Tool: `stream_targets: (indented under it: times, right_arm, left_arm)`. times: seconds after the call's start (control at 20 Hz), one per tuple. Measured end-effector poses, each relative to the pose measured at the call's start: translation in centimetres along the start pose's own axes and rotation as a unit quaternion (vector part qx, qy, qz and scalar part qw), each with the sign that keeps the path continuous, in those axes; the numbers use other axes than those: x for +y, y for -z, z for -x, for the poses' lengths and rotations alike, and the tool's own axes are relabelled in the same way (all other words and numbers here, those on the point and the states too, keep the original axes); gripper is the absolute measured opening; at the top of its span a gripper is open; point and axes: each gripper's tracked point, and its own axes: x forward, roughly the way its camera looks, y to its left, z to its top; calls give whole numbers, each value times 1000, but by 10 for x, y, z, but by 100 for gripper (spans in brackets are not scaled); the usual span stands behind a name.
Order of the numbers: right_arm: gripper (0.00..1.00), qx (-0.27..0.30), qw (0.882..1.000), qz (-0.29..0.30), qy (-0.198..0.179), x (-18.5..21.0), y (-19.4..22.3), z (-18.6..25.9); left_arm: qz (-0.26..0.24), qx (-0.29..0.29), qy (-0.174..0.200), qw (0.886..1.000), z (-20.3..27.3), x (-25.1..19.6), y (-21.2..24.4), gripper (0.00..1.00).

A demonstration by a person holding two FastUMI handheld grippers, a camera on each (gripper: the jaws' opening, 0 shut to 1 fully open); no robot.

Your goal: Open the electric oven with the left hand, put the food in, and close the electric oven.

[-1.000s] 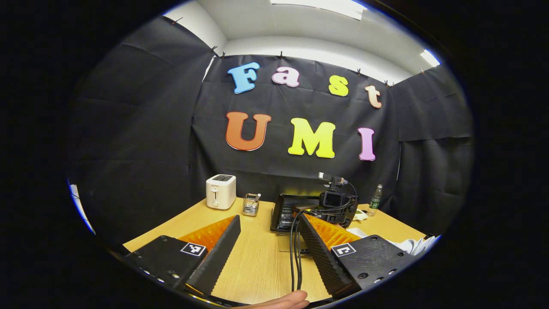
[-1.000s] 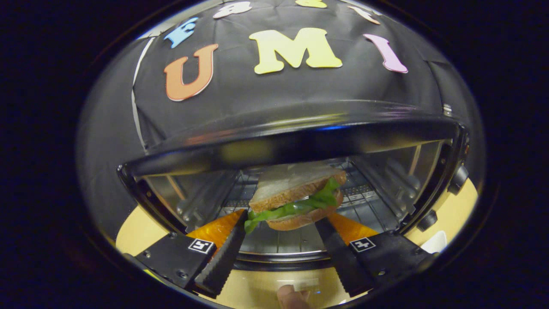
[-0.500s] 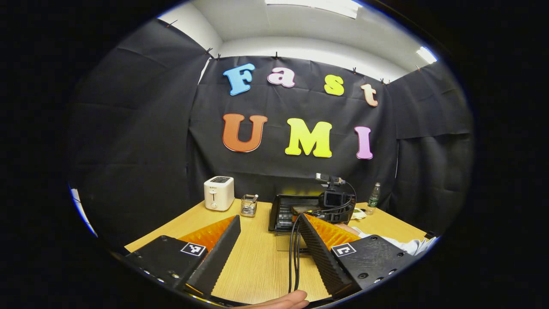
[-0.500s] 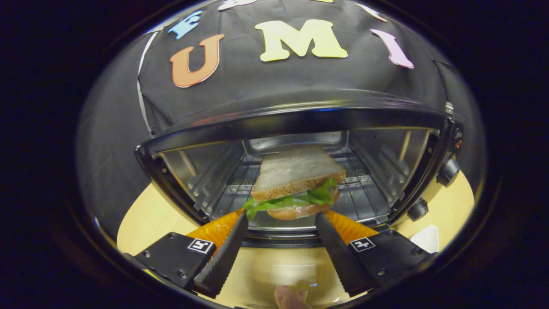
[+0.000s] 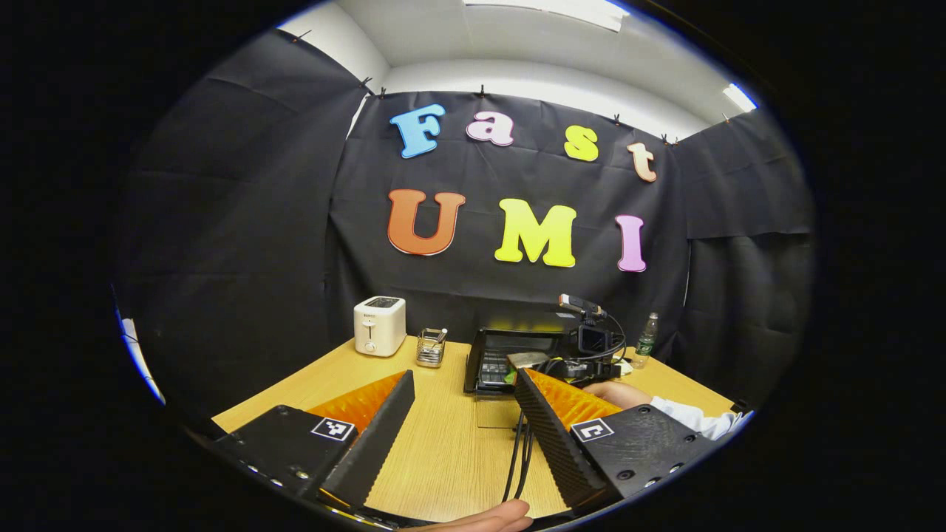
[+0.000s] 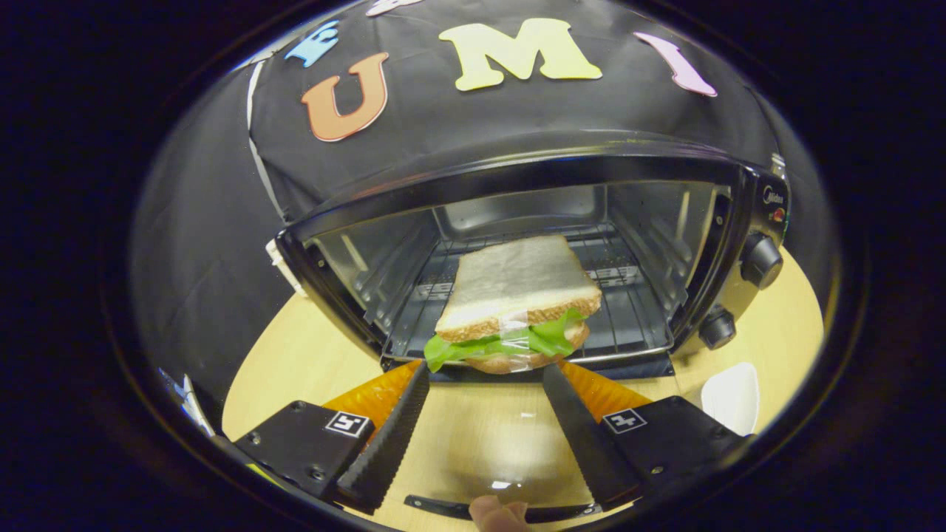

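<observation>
The electric oven (image 6: 739,222) stands open, its wire rack (image 6: 628,325) bare and its glass door (image 6: 510,473) lying flat under my right gripper (image 6: 484,373). That gripper is shut on the sandwich (image 6: 517,295), two bread slices with green lettuce, held at the oven's front edge just above the door hinge. In the left gripper view the oven (image 5: 491,355) sits at mid table with the sandwich (image 5: 526,360) before its mouth. My left gripper (image 5: 464,384) hangs open over the wooden table (image 5: 443,451), well short of the oven, with nothing between its fingers.
A white toaster (image 5: 380,326) and a small wire basket (image 5: 431,349) stand at the back left. A bottle (image 5: 647,338) is at the back right. A white plate (image 6: 728,395) lies right of the oven door. A hand and white sleeve (image 5: 665,410) and black cables (image 5: 517,458) cross the table.
My right gripper has drawn back from the oven's mouth with the sandwich still between its fingers; the oven looks smaller and the door glass shows below. The left gripper has barely moved.
</observation>
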Motion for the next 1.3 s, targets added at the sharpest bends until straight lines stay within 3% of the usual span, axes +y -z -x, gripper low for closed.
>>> stream_targets:
  times: [0.3, 0.6, 0.9, 1.25, 1.3]
  right_arm:
    - [99, 7, 1000, 4, -17, -2, 3, 21]
    - [99, -99, 994, 36, -23, -1, -30, 101]
    - [99, -243, 968, 61, -3, -17, -86, 215]
    - [99, -323, 943, 71, 38, -77, -123, 336]
    - [87, -329, 940, 76, 50, -88, -125, 351]
  left_arm:
    - [3, 7, 2, 1000, 2, -4, 4, 91]
    - [-2, 18, 2, 1000, -7, -11, 8, 91]
    - [-8, 32, 10, 999, -22, -29, 14, 91]
    - [-33, 68, 34, 997, -54, -70, 36, 91]
    - [-34, 75, 38, 996, -59, -77, 40, 91]
